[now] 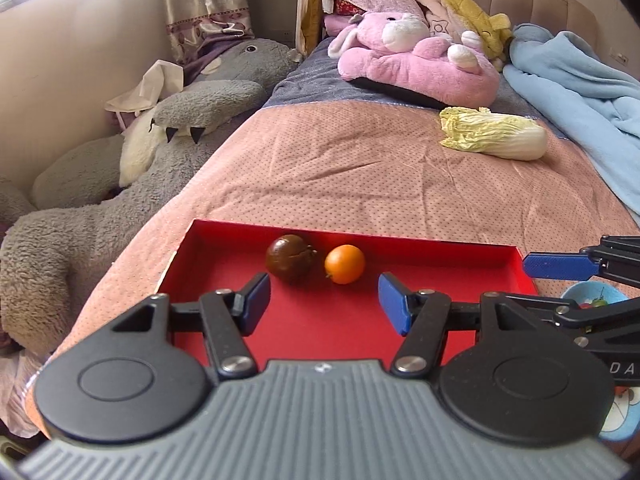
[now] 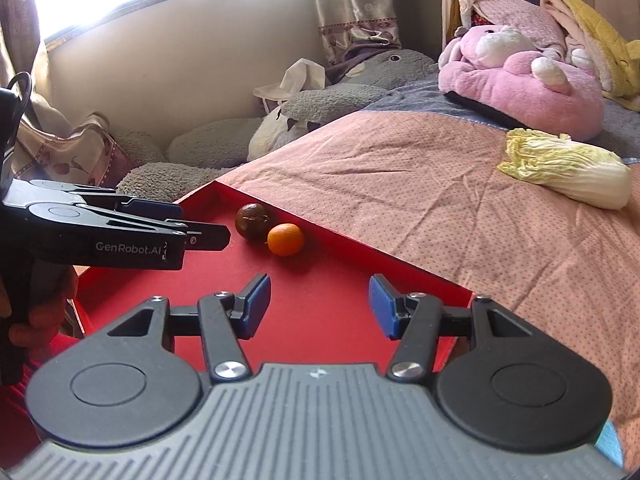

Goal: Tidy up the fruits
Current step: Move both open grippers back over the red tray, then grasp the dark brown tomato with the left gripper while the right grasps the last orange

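Observation:
A red tray (image 1: 440, 276) lies on the pink bedspread. Inside it, near its far wall, a dark brown round fruit (image 1: 290, 258) rests beside a small orange (image 1: 345, 264). My left gripper (image 1: 324, 300) hovers over the tray just short of both fruits, open, with nothing between its blue pads. My right gripper (image 2: 320, 304) is over the tray's (image 2: 224, 276) near corner, also open and empty, with the brown fruit (image 2: 252, 222) and orange (image 2: 285, 239) ahead. Each gripper shows in the other's view: the right gripper (image 1: 548, 286) at the tray's right end, the left gripper (image 2: 188, 224) at its left.
A napa cabbage (image 1: 494, 138) lies on the bedspread (image 1: 340, 168) beyond the tray. A blue bowl (image 1: 592, 296) holding small fruits sits right of the tray. A pink plush (image 1: 416, 64), a blue blanket (image 1: 580, 96) and a grey plush (image 1: 120, 200) border the bed.

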{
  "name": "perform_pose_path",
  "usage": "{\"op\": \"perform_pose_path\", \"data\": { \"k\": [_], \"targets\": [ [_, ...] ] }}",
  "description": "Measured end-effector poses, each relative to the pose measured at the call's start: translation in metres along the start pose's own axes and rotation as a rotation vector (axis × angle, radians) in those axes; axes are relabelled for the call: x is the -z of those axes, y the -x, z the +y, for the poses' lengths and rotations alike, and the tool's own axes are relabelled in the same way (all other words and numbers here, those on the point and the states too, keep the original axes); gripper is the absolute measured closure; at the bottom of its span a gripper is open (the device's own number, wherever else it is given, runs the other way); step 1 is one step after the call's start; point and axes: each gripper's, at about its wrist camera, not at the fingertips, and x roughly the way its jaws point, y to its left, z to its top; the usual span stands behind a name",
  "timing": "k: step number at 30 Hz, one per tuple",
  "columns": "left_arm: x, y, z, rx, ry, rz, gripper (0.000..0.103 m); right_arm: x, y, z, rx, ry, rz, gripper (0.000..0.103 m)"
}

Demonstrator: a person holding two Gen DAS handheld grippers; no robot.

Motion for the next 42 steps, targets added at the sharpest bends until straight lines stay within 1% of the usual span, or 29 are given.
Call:
{"op": "perform_pose_path", "data": {
  "k": [6,8,9,11,13,18,20,21,22,25,28,30,34,38,40,41,42],
  "targets": [
    [-0.003,-0.017,0.029,-0.038,0.037,0.037,0.041,-0.012,-0.058,0.024,-0.028,0.017,0.060,0.042],
    [-0.003,-0.019,0.040,-0.053,0.086,0.043,0.041,-0.015,-0.076,0.027,-0.029,0.003,0.072,0.042],
    [-0.003,-0.018,0.047,-0.049,0.120,0.043,0.041,-0.016,-0.084,0.029,-0.032,-0.012,0.074,0.042],
    [-0.004,-0.018,0.053,-0.052,0.146,0.040,0.041,-0.020,-0.099,0.030,-0.037,-0.046,0.075,0.042],
    [-0.004,-0.019,0.056,-0.050,0.153,0.041,0.041,-0.024,-0.111,0.031,-0.034,-0.073,0.075,0.042],
    [-0.006,-0.022,0.059,-0.033,0.170,0.046,0.041,-0.029,-0.137,0.032,-0.006,-0.094,0.094,0.043],
    [-0.007,-0.024,0.061,-0.028,0.176,0.050,0.041,-0.029,-0.143,0.030,0.003,-0.099,0.100,0.049],
    [-0.007,-0.026,0.061,-0.019,0.181,0.054,0.041,-0.028,-0.145,0.027,0.004,-0.100,0.105,0.056],
    [-0.007,-0.027,0.061,-0.013,0.182,0.057,0.041,-0.027,-0.147,0.025,0.001,-0.100,0.110,0.058],
    [-0.008,-0.034,0.055,0.011,0.165,0.072,0.041,-0.024,-0.144,0.021,0.001,-0.084,0.104,0.059],
    [-0.009,-0.041,0.044,0.039,0.117,0.084,0.040,-0.018,-0.130,0.013,-0.008,-0.113,0.106,0.059],
    [-0.010,-0.046,0.035,0.044,0.074,0.087,0.040,-0.012,-0.116,0.009,-0.010,-0.120,0.105,0.059],
    [-0.013,-0.063,0.024,0.027,0.010,0.101,0.040,-0.001,-0.082,0.006,-0.039,-0.134,0.080,0.059],
    [-0.016,-0.082,0.022,0.001,-0.011,0.128,0.041,0.008,-0.051,0.011,-0.065,-0.102,0.056,0.059],
    [-0.017,-0.088,0.020,-0.004,-0.016,0.135,0.041,0.014,-0.039,0.014,-0.060,-0.075,0.054,0.059],
    [-0.017,-0.090,0.019,-0.011,-0.020,0.137,0.045,0.017,-0.038,0.014,-0.052,-0.053,0.061,0.060],
    [-0.018,-0.093,0.019,-0.017,-0.028,0.141,0.060,0.021,-0.039,0.014,-0.034,-0.027,0.072,0.061]
  ]
}}
